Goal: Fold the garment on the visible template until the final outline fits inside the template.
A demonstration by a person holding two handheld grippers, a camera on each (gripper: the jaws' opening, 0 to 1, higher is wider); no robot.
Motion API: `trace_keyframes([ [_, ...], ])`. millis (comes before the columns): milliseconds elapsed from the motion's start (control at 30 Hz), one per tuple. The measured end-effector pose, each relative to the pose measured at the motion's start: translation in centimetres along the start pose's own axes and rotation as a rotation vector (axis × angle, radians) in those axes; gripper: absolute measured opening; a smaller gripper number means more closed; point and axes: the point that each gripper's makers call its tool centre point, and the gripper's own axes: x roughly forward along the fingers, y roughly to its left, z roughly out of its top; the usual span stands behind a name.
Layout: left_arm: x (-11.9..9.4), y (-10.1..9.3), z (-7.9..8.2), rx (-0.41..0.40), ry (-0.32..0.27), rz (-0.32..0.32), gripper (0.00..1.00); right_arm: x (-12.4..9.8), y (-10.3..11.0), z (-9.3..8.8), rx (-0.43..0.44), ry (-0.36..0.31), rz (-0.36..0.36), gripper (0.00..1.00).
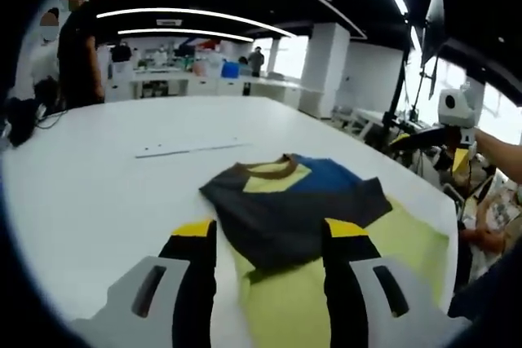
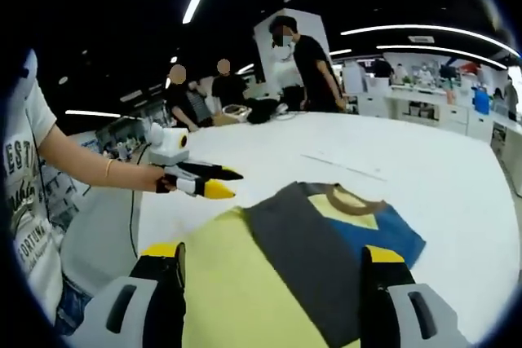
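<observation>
A T-shirt (image 1: 294,209) in dark grey, yellow and blue with a brown collar lies partly folded on the white table (image 1: 122,185). Its yellow part spreads toward me and to the right. My left gripper (image 1: 271,234) stands open just above the shirt's near part, with nothing between its yellow-tipped jaws. In the right gripper view the same shirt (image 2: 302,258) lies below my right gripper (image 2: 271,257), which is also open and empty. A hand holds the left gripper (image 2: 214,182) over the table at the left. The right gripper (image 1: 436,134) hangs at the table's right edge.
A thin straight line (image 1: 188,151) is marked on the table beyond the shirt. People (image 2: 306,63) stand at the table's far side, with a dark bag (image 2: 265,109) on it. A light stand (image 1: 424,63) rises by the right edge. Work benches (image 1: 188,79) fill the background.
</observation>
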Motion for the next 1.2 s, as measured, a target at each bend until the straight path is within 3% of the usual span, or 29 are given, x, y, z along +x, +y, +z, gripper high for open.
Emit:
trace_keyframes([
  [333, -0.6, 0.3, -0.8, 0.022, 0.020, -0.003, 0.41, 4.1, 0.5, 3.2, -0.061, 0.041, 0.072, 0.81],
  [500, -0.7, 0.3, -1.6, 0.097, 0.052, 0.007, 0.37, 6.5, 0.3, 4.8, -0.095, 0.059, 0.095, 0.75],
  [600, -0.7, 0.4, -1.7, 0.099, 0.053, 0.011, 0.34, 8.3, 0.5, 5.7, -0.106, 0.065, 0.124, 0.72],
  [967, 0.0, 0.5, -3.2, 0.082, 0.062, 0.026, 0.30, 13.5, 0.2, 6.1, -0.132, 0.124, 0.201, 0.65],
  [1200, 0.4, 0.1, -4.1, 0.152, 0.087, 0.034, 0.27, 16.8, -0.3, 5.8, -0.138, 0.151, 0.229, 0.57],
])
